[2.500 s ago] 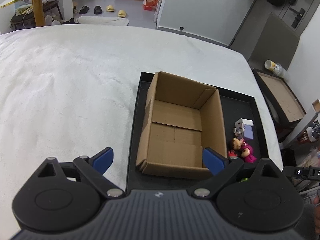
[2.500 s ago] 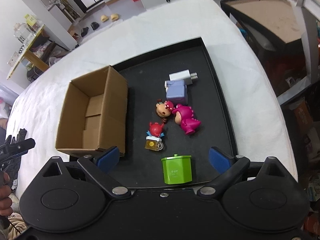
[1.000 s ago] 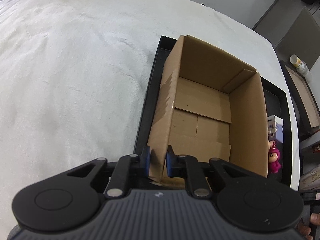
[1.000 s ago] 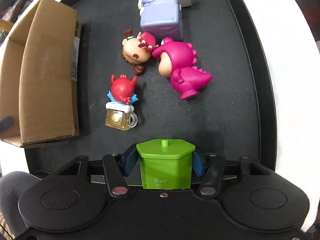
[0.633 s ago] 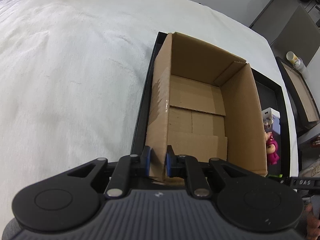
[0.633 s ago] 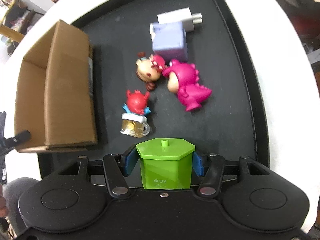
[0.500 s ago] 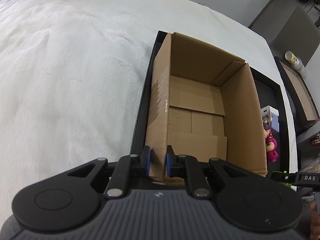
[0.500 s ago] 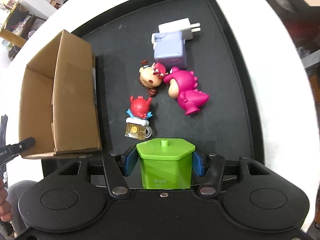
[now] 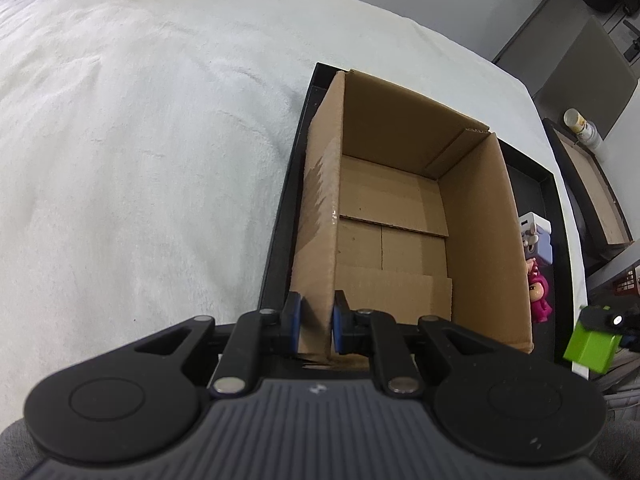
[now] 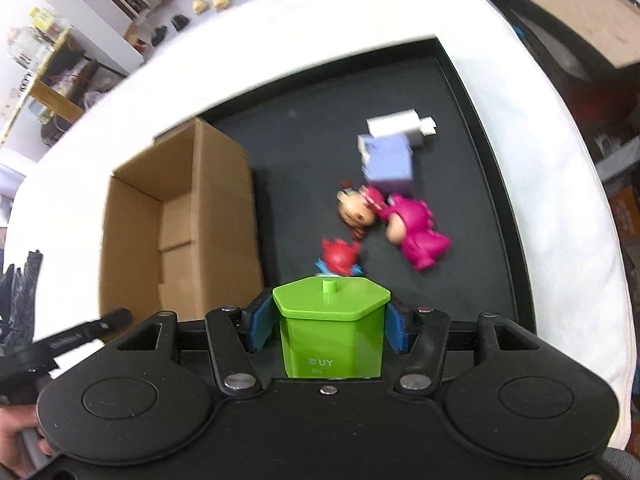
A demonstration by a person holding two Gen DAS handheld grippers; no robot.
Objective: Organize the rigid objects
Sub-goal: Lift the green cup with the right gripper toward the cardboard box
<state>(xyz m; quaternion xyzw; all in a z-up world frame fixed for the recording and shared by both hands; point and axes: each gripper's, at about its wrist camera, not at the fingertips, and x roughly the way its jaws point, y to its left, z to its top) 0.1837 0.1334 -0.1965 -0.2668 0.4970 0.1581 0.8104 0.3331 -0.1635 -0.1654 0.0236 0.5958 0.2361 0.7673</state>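
Left wrist view: the cardboard box (image 9: 404, 216) wall is kept clamped by the left gripper (image 9: 314, 326) fingers, box steadied on the black tray (image 9: 550, 184). Right gripper (image 10: 326, 330) fingers are clenched on the green container (image 10: 330, 330), now lifted off the tray; transfer into the box is likely next.

You are working over a white fleecy cover (image 9: 140, 168). Beyond it, slippers (image 10: 210, 3) are lying on the floor, a cluttered wooden shelf (image 10: 44, 92) is standing nearby, and a can (image 9: 582, 128) is sitting beside another tray (image 9: 592, 192).
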